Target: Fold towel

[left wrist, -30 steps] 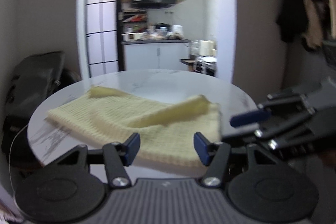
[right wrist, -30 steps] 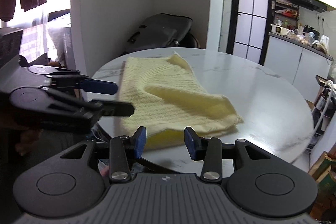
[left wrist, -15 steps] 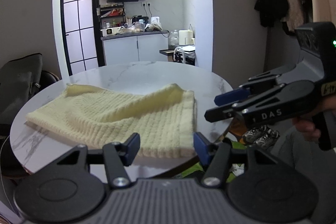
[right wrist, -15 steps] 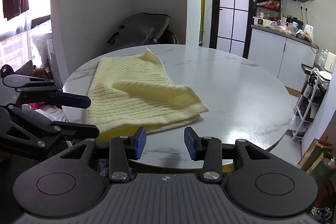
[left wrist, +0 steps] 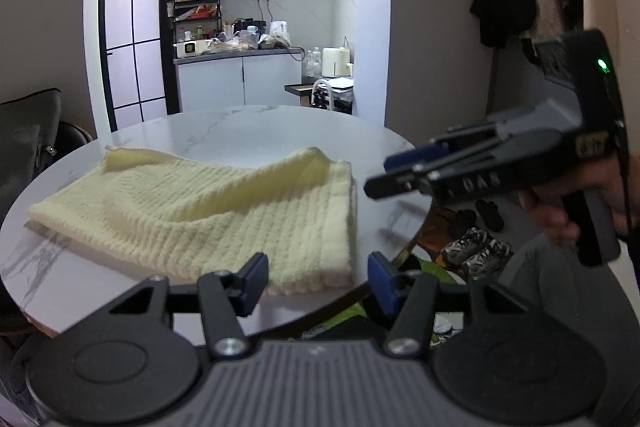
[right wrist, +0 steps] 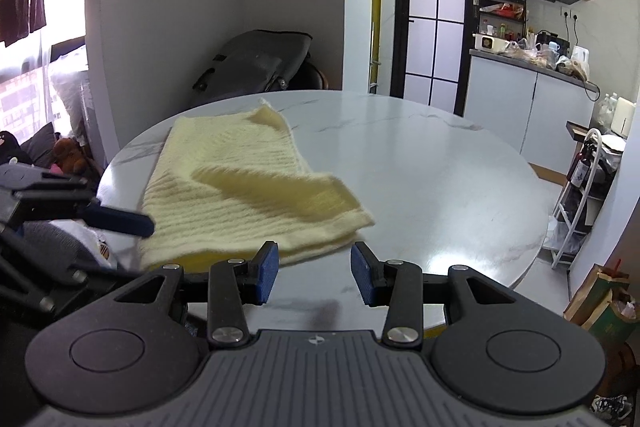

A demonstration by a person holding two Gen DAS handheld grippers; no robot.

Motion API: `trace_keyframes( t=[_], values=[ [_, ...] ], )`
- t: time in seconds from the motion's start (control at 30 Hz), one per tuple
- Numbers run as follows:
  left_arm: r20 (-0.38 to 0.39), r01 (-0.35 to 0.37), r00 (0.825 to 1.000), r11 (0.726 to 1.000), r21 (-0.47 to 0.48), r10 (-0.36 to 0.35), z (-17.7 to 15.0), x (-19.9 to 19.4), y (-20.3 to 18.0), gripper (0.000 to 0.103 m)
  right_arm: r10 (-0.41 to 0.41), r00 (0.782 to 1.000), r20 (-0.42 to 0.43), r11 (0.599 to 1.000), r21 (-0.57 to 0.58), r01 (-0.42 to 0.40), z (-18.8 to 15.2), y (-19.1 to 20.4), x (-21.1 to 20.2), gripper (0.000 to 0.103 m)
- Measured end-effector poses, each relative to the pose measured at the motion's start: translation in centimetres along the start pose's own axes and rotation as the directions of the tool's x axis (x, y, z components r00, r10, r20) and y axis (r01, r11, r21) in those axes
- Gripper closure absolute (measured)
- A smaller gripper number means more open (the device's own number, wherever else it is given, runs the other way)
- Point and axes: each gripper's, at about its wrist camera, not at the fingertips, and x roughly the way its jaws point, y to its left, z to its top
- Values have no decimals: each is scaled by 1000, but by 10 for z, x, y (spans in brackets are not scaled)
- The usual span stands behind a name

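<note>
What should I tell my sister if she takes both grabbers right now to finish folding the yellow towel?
Left gripper: open, empty, just short of the table's near edge.
Right gripper: open, empty, also off the cloth.
The pale yellow ribbed towel lies on the round white marble table, near the edge, touching neither gripper.
Done: it looks folded over once, with a loose flap rumpled on top.
Left: probably flatten that flap, then fold again and tidy the edges.
</note>
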Motion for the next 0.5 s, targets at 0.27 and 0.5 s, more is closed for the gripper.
trace_keyframes(
  t=[0.27,0.5],
  values=[
    [0,-7,1000,1000,-12,7,-1,2,3,57,-16,1000,-26,999,49,17,8,-13,17,58],
    [5,-9,1000,1000,-6,9,-8,4,9,57,-10,999,-39,996,86,13,9,-20,30,51]
  ],
)
